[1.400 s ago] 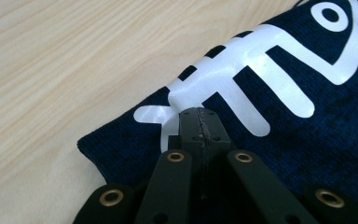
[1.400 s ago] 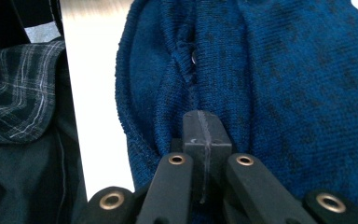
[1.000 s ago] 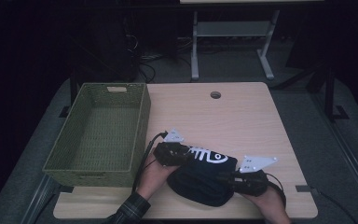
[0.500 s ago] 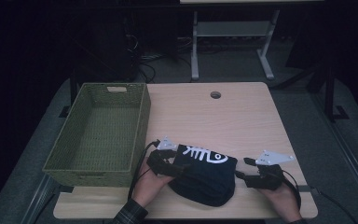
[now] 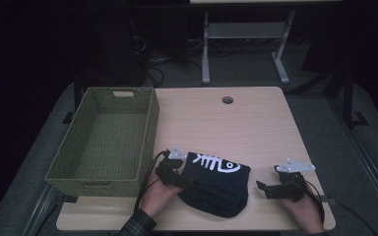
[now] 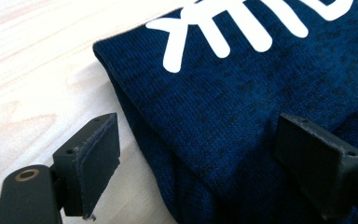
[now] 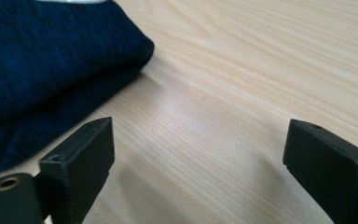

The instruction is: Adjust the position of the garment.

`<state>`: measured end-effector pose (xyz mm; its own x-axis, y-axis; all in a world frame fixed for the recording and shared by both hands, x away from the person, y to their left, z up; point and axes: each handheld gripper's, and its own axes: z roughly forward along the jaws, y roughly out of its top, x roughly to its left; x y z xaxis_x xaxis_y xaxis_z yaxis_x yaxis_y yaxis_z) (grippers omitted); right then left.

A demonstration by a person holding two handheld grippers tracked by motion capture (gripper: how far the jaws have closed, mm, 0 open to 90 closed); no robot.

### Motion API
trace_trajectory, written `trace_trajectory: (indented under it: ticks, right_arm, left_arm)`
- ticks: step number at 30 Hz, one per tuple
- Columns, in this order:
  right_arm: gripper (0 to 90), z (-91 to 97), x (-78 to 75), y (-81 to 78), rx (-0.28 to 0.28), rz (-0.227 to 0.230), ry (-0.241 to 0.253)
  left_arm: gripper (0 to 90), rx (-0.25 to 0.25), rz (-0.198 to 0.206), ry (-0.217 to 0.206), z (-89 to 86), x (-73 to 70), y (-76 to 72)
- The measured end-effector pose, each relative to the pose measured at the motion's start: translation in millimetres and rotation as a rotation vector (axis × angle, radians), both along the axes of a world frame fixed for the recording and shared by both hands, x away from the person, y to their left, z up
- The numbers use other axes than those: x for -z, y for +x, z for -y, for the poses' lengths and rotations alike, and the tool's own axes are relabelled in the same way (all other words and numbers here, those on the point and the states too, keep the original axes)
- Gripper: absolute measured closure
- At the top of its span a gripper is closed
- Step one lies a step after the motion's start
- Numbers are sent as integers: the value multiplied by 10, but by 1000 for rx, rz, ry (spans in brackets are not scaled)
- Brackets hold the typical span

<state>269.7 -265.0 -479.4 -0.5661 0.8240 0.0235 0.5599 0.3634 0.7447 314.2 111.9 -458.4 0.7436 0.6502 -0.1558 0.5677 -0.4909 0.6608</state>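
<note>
Left gripper (image 5: 189,181) just been opening, jaws wide, straddling folded navy garment (image 5: 215,184) at table's (image 5: 256,128) six o'clock; right gripper (image 5: 262,188), likewise opening, gaping empty at four o'clock.

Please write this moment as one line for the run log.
left gripper: open, over folded navy garment | right gripper: open, beside garment | basket: empty

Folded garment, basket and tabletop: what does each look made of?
Folded garment: dark blue knit fabric, matte, fine heathered stitches showing; its white fishbone print looks flat and smooth, probably printed on. Basket: green woven fibre or wicker-like strands, hard to tell which. Tabletop: pale wood grain, smooth, possibly laminate.
</note>
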Motion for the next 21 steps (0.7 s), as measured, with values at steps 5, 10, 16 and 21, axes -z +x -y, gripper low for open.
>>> trace_trajectory:
  ticks: [5,10,16,21]
  right_arm:
    - [68,-31,26,12,0,-11,-32]
    - [68,-27,32,28,-3,-30,-30]
    - [68,-23,34,36,1,-39,-21]
    - [68,-23,34,36,3,-39,-21]
  left_arm:
    - [147,-4,-35,-6,9,50,14]
    - [146,-7,-32,-2,24,65,8]
    - [231,19,-44,-12,28,50,1]
    - [341,44,-58,-29,25,45,2]
